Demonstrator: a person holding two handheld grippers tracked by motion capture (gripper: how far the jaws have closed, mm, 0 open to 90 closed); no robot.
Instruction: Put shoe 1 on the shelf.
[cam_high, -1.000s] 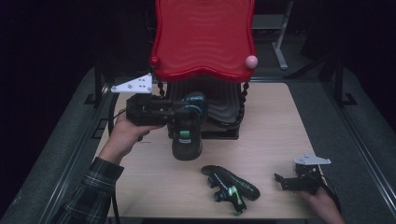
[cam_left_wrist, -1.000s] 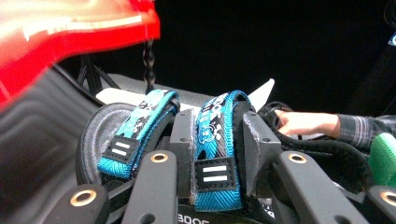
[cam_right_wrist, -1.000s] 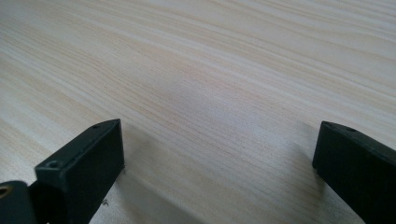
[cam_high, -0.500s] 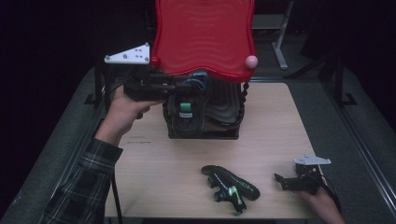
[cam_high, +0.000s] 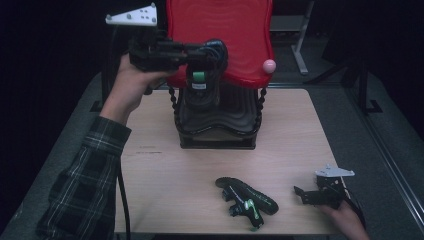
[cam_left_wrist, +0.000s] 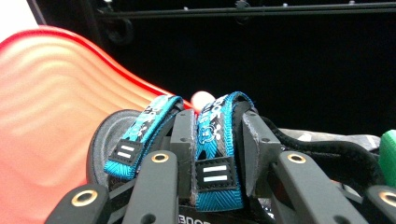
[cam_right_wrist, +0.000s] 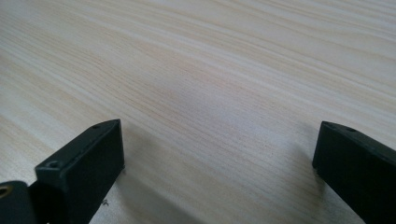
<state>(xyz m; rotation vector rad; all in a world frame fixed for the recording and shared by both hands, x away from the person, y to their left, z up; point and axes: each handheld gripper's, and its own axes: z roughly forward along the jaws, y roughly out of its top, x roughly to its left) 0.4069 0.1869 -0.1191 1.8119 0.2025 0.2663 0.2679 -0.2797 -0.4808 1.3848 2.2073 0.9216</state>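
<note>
A black shoe (cam_high: 199, 92) with a green tongue hangs from my left gripper (cam_high: 207, 52), held high in front of the rack's red top shelf (cam_high: 235, 30). In the left gripper view, my left gripper (cam_left_wrist: 217, 126) is shut on the shoe's blue heel strap (cam_left_wrist: 212, 154), and a second blue strap (cam_left_wrist: 140, 135) lies beside it. The red shelf (cam_left_wrist: 46, 116) is to the left. A matching shoe (cam_high: 247, 197) lies on its side at the table's front. My right gripper (cam_high: 305, 195) rests on the table at the front right, open with nothing in it (cam_right_wrist: 217, 149).
The rack stands at the middle back of the wooden table (cam_high: 160, 170), with a black wavy lower shelf (cam_high: 235, 120) under the red one. A pink ball (cam_high: 269, 66) sits at the red shelf's right corner. Bare wood (cam_right_wrist: 210, 70) lies ahead of the right gripper.
My left gripper has lifted the shoe from in front of the rack up and back to the level of the red shelf. The right gripper has stayed still.
</note>
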